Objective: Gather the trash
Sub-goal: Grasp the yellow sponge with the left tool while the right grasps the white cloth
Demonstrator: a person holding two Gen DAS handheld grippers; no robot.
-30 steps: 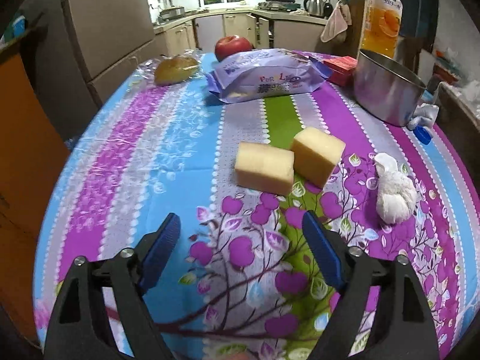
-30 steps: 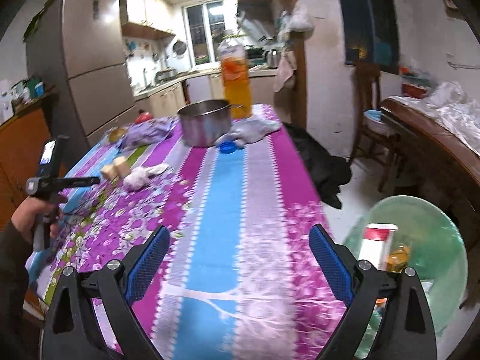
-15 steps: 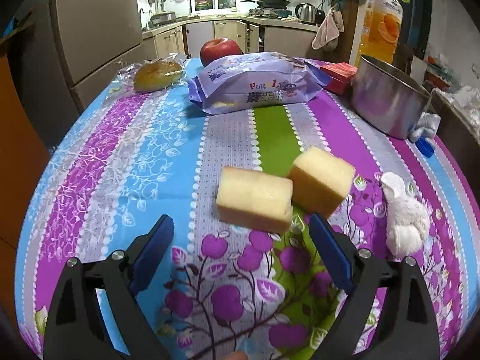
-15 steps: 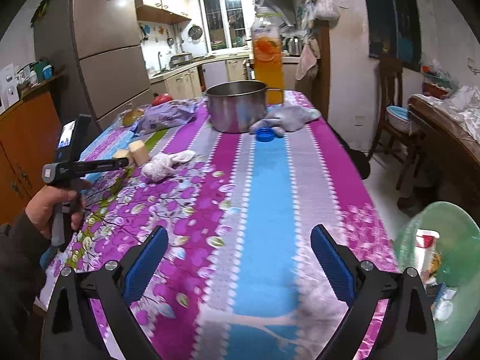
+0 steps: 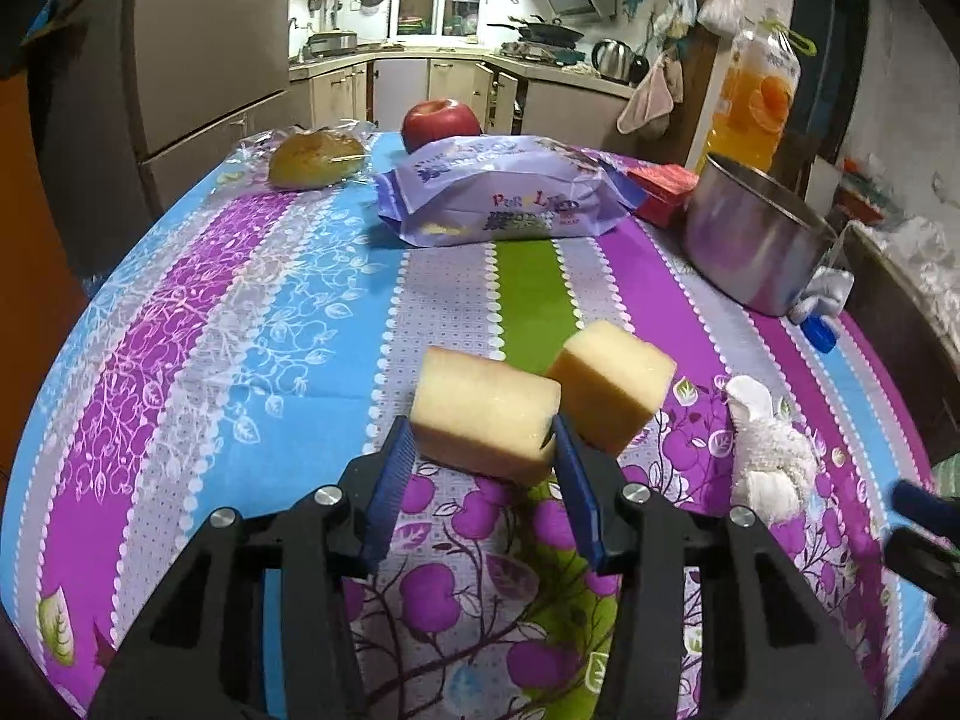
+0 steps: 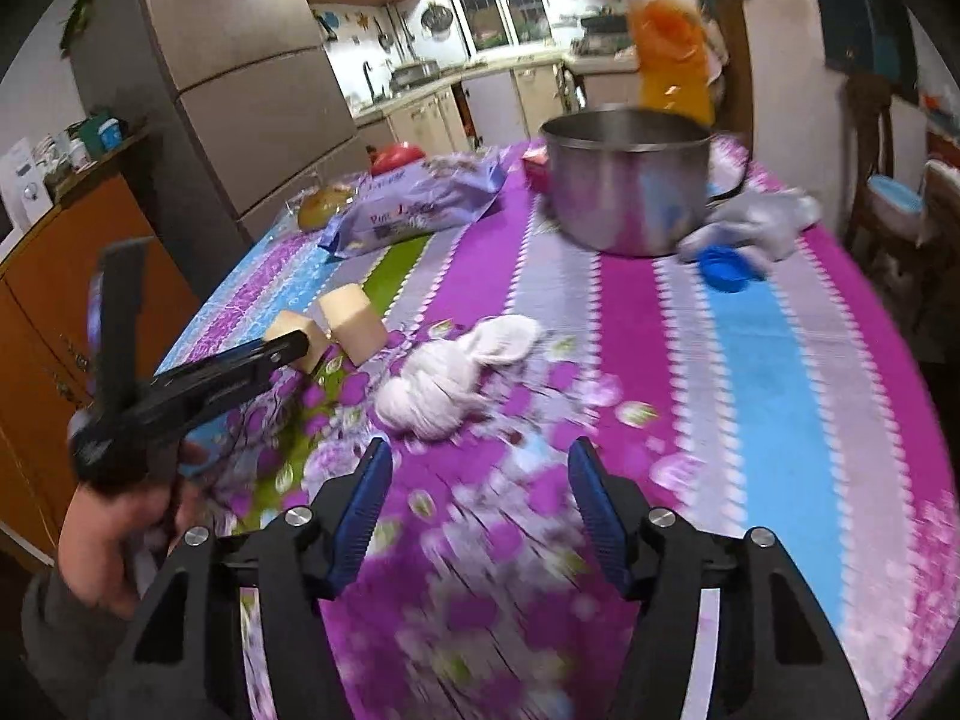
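Note:
Two yellow sponge blocks lie on the flowered tablecloth. My left gripper has its blue pads on either side of the near sponge; the jaws have narrowed onto its near end. The second sponge sits just right of it. In the right wrist view the left gripper reaches the same sponge. A crumpled white tissue wad lies to the right, also in the right wrist view. My right gripper is open and empty, just short of the wad.
A steel pot, blue bottle cap, grey cloth and orange juice bottle stand at the far right. A purple snack bag, red apple, wrapped bun and red box lie at the back.
My left gripper moved forward and closed its jaws around the near sponge. My right gripper swung left over the table toward the tissue wad, with its jaws narrower than before.

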